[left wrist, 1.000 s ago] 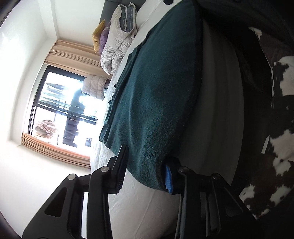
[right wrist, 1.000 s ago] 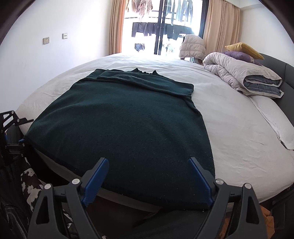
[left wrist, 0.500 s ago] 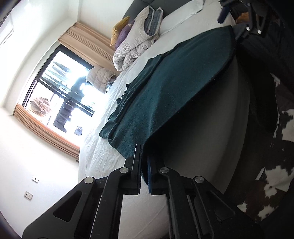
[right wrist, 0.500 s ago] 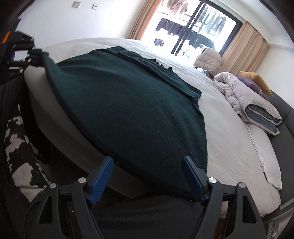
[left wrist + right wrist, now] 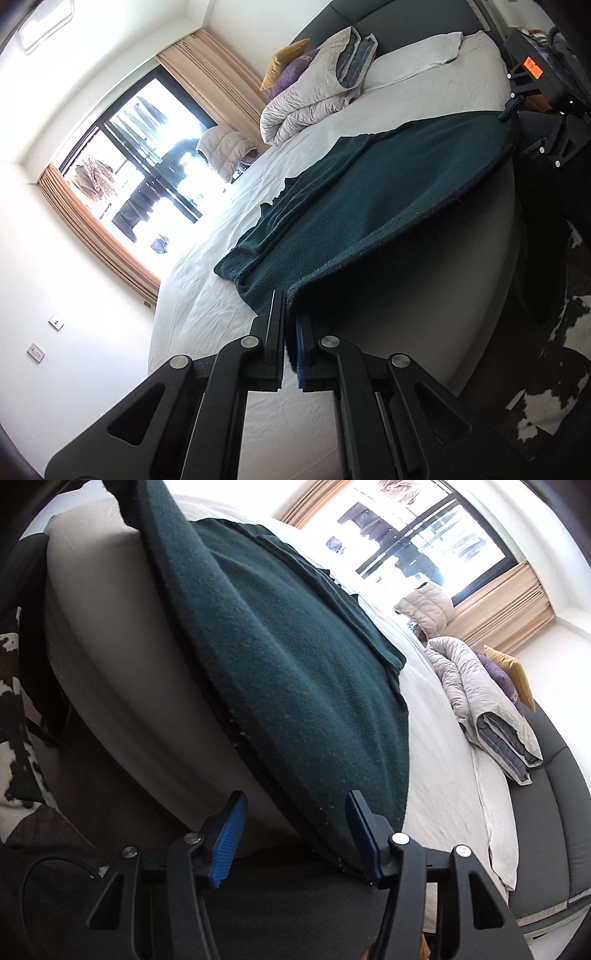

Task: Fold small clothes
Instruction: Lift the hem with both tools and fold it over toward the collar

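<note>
The left gripper (image 5: 289,334) is clamped on a near corner of the dark green fleece garment (image 5: 373,206), lifting it off the white bed's (image 5: 229,295) edge for folding; the right gripper (image 5: 295,830), jaws apart, straddles the other corner.

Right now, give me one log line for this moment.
left claw: shut on green garment corner | right claw: open at opposite hem corner | garment on bed
</note>
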